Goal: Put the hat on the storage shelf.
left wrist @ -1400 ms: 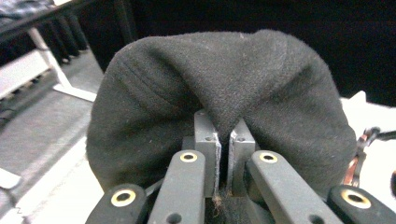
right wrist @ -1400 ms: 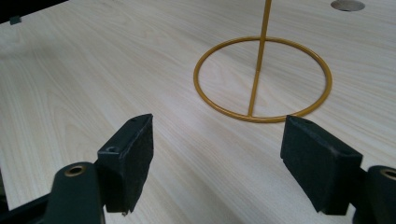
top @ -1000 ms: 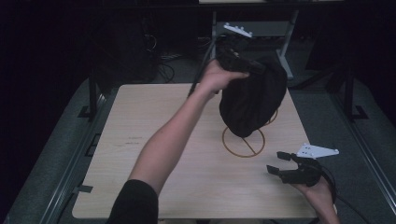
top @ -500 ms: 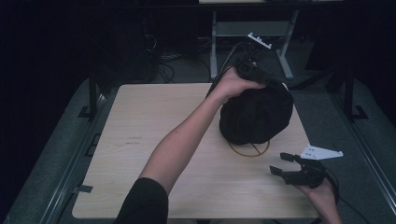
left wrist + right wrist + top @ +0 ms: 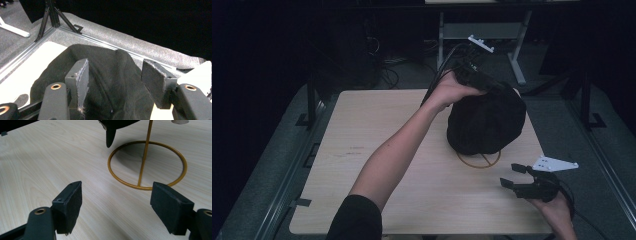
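A black cloth hat [image 5: 486, 122] sits over a yellow wire stand, whose base ring [image 5: 479, 161] shows beneath it on the pale wooden table [image 5: 377, 125]. My left gripper [image 5: 497, 89] is at the hat's far top edge. Its jaws have just been opening and now stand apart, with a fold of the black fabric [image 5: 112, 82] lying loose between the pads [image 5: 155, 82]. My right gripper [image 5: 511, 175] rests open near the table's front right, pointing at the stand. Between its jaws I see the ring [image 5: 140, 187], the upright post [image 5: 145, 157] and a hanging tip of the hat [image 5: 110, 135].
A grey desk frame [image 5: 517, 65] and cables stand on the carpet beyond the table's far edge. Metal rails [image 5: 584, 100] run along both sides of the table. A bit of tape [image 5: 302, 202] sits at the front left edge.
The hat has come down from hanging tilted above the ring and now sits low over the stand. The left jaws have let go of it. The right gripper has stayed put.
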